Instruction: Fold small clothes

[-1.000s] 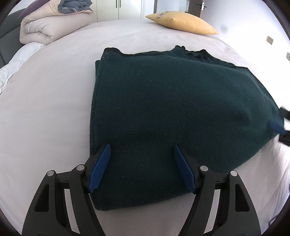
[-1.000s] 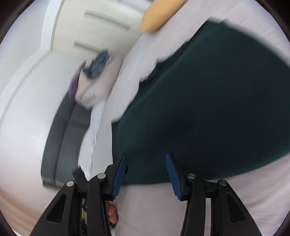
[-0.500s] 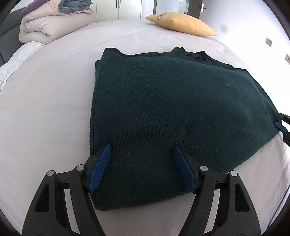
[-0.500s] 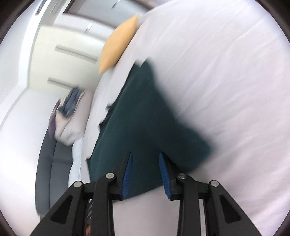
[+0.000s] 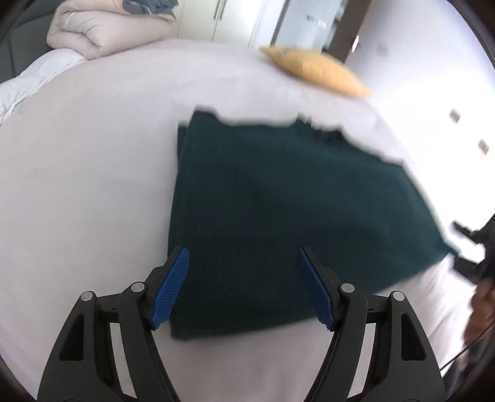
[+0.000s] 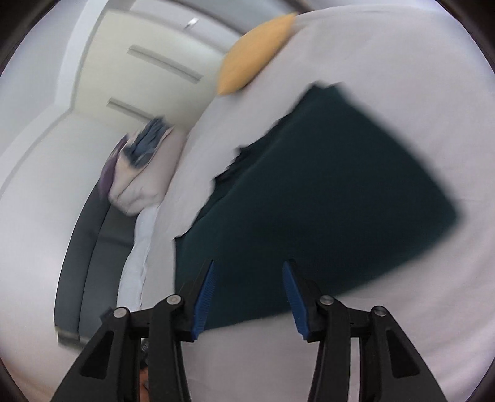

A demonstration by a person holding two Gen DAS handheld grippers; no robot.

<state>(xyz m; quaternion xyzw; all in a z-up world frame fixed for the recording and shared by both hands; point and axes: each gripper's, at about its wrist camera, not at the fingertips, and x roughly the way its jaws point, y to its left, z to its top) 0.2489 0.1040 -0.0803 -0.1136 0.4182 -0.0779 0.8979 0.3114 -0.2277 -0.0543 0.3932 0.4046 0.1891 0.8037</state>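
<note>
A dark green knitted garment [image 5: 294, 210] lies folded flat on the white bed [image 5: 86, 173]. My left gripper [image 5: 243, 275] is open and empty, its blue pads above the garment's near left corner. In the right wrist view the same garment [image 6: 324, 198] lies ahead, blurred. My right gripper [image 6: 247, 287] is open and empty over the garment's near edge. It also shows in the left wrist view [image 5: 470, 247] at the garment's right corner, blurred.
A yellow pillow [image 5: 318, 72] lies at the far side of the bed. A rolled beige duvet with blue clothes on top [image 5: 105, 27] sits at the far left. White wardrobe doors [image 6: 148, 62] stand behind. A dark headboard [image 6: 83, 247] runs along the bed's side.
My left gripper has pulled back and up, so the garment looks smaller. My right gripper has opened wider, let go of the garment's corner and swung round.
</note>
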